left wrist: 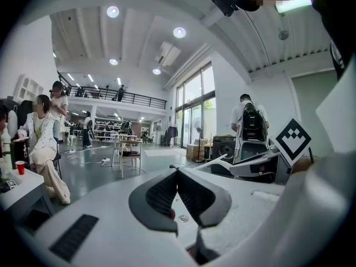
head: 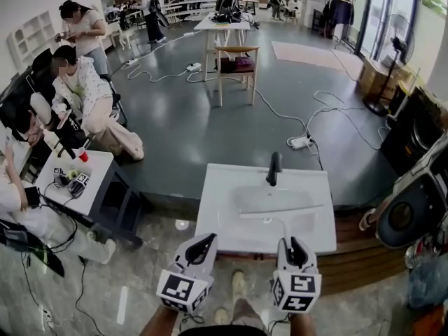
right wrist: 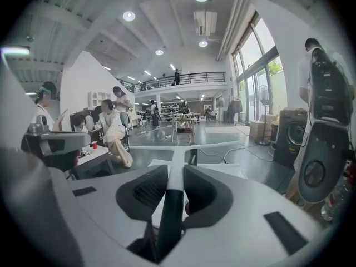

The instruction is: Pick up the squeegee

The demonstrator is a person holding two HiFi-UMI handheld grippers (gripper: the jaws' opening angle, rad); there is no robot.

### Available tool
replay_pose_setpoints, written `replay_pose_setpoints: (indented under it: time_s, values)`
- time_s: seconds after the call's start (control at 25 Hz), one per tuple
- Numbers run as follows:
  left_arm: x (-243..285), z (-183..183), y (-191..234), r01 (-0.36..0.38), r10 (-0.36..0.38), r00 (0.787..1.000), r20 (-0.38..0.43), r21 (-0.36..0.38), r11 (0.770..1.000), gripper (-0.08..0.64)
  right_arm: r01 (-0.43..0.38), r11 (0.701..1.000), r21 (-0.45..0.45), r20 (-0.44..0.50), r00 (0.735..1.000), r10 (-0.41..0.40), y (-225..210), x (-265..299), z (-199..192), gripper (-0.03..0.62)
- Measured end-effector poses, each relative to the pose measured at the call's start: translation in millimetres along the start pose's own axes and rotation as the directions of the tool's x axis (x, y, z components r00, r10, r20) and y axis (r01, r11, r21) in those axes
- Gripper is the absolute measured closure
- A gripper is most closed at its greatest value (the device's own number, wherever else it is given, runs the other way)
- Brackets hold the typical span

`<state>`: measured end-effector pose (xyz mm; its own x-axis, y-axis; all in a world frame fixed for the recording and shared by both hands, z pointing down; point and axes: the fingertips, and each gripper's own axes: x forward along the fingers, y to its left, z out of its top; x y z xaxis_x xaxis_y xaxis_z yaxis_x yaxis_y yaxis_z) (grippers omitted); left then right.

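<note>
Over a white sink [head: 210, 219], the right gripper [head: 295, 247] has its jaws clamped on the squeegee [right wrist: 174, 174] handle, while the left gripper [left wrist: 177, 172] has its jaws pressed together, empty.

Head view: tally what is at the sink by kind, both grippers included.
White rectangular sink basin: 1
Black faucet: 1
White T-shaped squeegee: 1
Two-jaw grippers: 2, left gripper and right gripper
Total: 5
</note>
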<state>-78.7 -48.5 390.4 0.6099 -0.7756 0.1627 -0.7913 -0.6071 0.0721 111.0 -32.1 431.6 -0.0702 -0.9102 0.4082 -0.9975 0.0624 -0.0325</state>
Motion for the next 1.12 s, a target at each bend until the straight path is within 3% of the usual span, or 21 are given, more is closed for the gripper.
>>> replay_pose_setpoints:
  time_s: [0.24,0.52,1.12]
  values:
    - [-34.3,8.2,-16.8,0.005,-0.005,1.000,0.023,0.017,1.000,0.557,0.001,1.000,-0.012,0.076,0.997,0.000,14.9,-49.4,-0.9,0.503]
    - [-65.3,6.1,-33.1,0.014,-0.015,0.999,0.032,0.027,1.000,0.557,0.008,1.000,-0.023,0.087,0.996,-0.006,26.5,-86.3,-17.1,0.503]
    - [-77.3,7.0,-44.9,0.011,-0.013,0.999,0.037,0.067,0.998,0.558,0.007,1.000,-0.027,0.100,0.995,-0.004,29.5,-99.5,-16.2,0.503]
